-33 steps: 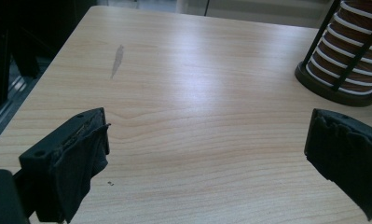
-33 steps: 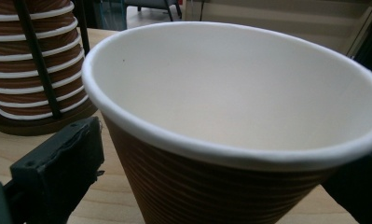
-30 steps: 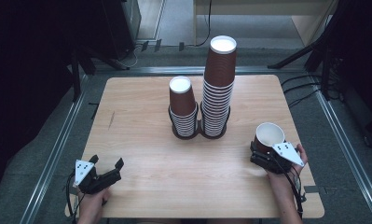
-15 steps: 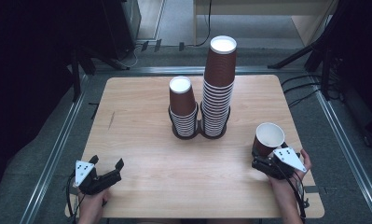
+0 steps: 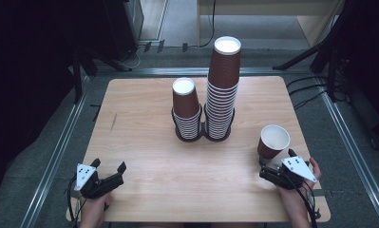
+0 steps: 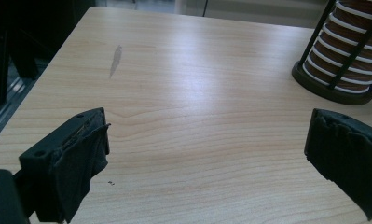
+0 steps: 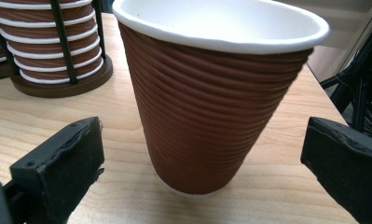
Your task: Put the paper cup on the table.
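Right gripper (image 7: 202,158) stands with its two black jaws spread wide on either side of a single brown ribbed paper cup with a white inside (image 7: 211,93), neither jaw touching it. That cup stands upright on the pale wooden table (image 5: 144,109) near its right edge. Left gripper (image 5: 112,175) rests wide open over bare wood, holding nothing.

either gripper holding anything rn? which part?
Nothing held. Right gripper is open, jaws either side of the single cup without touching. Left gripper open over bare table.
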`<state>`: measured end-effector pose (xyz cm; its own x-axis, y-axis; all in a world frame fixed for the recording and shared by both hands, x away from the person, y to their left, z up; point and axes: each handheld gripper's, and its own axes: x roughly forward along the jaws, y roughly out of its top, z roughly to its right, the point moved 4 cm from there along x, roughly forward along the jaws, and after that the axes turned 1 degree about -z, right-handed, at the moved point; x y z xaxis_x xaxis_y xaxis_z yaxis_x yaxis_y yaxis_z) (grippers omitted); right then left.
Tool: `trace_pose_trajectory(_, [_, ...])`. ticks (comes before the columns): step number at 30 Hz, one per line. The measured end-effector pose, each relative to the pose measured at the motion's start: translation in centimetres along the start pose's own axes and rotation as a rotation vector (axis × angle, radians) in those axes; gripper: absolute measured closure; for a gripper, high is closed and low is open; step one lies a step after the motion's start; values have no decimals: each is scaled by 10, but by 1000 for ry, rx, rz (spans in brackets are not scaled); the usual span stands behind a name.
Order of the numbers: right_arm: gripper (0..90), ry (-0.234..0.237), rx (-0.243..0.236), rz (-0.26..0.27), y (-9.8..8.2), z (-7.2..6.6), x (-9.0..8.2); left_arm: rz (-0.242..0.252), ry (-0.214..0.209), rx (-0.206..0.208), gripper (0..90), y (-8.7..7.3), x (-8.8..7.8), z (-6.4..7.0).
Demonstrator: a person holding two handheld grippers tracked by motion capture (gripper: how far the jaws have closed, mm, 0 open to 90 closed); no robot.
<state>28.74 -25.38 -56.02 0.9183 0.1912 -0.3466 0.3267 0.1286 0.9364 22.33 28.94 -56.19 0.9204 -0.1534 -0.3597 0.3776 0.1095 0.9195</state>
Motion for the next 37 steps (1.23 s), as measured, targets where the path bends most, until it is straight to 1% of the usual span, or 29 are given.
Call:
trace_pose_trajectory(1, [0,0,0,0,0,0,0,0,0,0,1,0,0,0])
trace_pose_trajectory(2, [0,0,12,0,-1,2,-2,1,0,-1,1,0,0,0])
trace_pose_trajectory(6, [0,0,33,-1,-2,7,-4,1,-2,4,1,0,-1,0])
trace_pose_trajectory(11, [0,-1,29,-6,-3,11,-7,3,-4,0,1,0,-1,0])
trace_pose_trajectory(15, [0,-5,42,-6,-5,16,-11,2,-5,1,2,0,-1,0])
trace_pose_trajectory(17, [0,-11,54,-7,-6,21,-14,2,-6,1,1,0,-1,0])
trace_pose_trajectory(23, [0,-22,51,-7,-9,29,-19,1,-7,2,1,-1,-1,0])
trace_pose_trajectory(24, [0,-30,51,-7,-10,33,-22,0,-6,2,1,-1,-1,0])
trace_pose_trajectory(25, [0,-30,51,-7,-10,33,-22,0,-6,2,1,-1,-1,0])
trace_pose_trajectory(26, [0,-43,50,-8,-11,37,-24,-1,-7,1,2,-1,-1,1])
trace_pose_trajectory(32, [0,-61,52,-8,-14,45,-30,-3,-9,-1,2,-1,-1,1])
trace_pose_trajectory(33, [0,-71,53,-7,-15,48,-32,-3,-9,-1,1,-1,-1,1])
trace_pose_trajectory(37, [0,-79,68,-4,-15,50,-32,-3,-6,2,1,-1,0,1])
